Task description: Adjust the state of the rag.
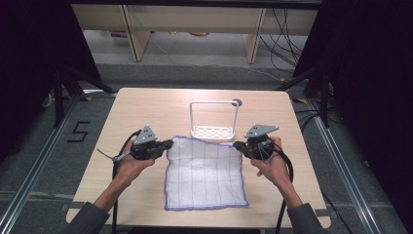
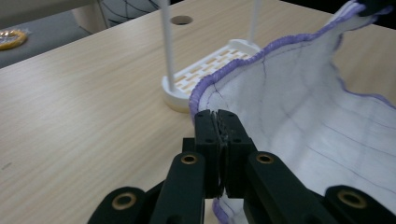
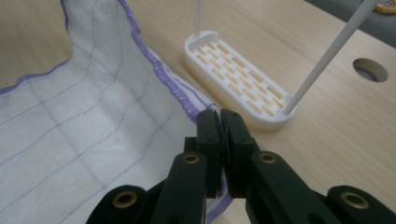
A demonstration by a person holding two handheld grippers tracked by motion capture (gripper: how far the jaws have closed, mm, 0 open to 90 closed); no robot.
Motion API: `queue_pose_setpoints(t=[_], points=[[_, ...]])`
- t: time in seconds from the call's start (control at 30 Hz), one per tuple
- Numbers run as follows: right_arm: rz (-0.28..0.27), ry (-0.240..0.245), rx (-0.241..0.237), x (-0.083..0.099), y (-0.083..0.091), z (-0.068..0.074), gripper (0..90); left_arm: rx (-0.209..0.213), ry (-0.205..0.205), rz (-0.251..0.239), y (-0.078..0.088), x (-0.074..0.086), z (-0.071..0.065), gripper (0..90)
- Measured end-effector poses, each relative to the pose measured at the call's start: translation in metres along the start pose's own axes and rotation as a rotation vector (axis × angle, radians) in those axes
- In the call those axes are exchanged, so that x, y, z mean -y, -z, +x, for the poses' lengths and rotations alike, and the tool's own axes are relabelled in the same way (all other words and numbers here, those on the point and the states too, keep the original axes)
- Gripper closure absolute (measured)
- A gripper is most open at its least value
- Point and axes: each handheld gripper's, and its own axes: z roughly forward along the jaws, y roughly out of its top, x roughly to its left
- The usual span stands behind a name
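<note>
- A black "5" (image 1: 79, 131) is marked on the floor left of the counter (image 1: 146, 105); no other writing is readable.
- The cloth (image 1: 204, 173) is thin white fabric with a faint purple grid and a frilled purple hem, lying mid-counter with its far edge lifted.
- The left claw (image 1: 168, 144) is clamped on the far left corner; the right claw (image 1: 237, 145) is clamped on the far right corner.
- Just behind stands a white plastic rack (image 1: 213, 131): a slotted oval base and a thin arched frame.
- The counter is pale wood grain, with a round hole (image 1: 237, 103).
</note>
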Motion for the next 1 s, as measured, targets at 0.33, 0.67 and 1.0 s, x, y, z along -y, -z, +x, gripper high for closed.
queue_pose_setpoints(t=[0.33, 0.67, 1.0], points=[[-0.01, 0.054, -0.061, 0.035, 0.034, 0.041, 87.1, 0.083, -0.049, 0.044, 0.029, 0.046, -0.054, 87.1], [0.057, 0.07, -0.118, 0.069, 0.034, 0.066, 87.1, 0.105, -0.084, 0.081, 0.044, 0.066, -0.074, 86.7], [0.124, 0.045, -0.166, 0.096, 0.025, 0.076, 85.8, 0.14, -0.131, 0.171, 0.043, 0.084, -0.091, 82.0]])
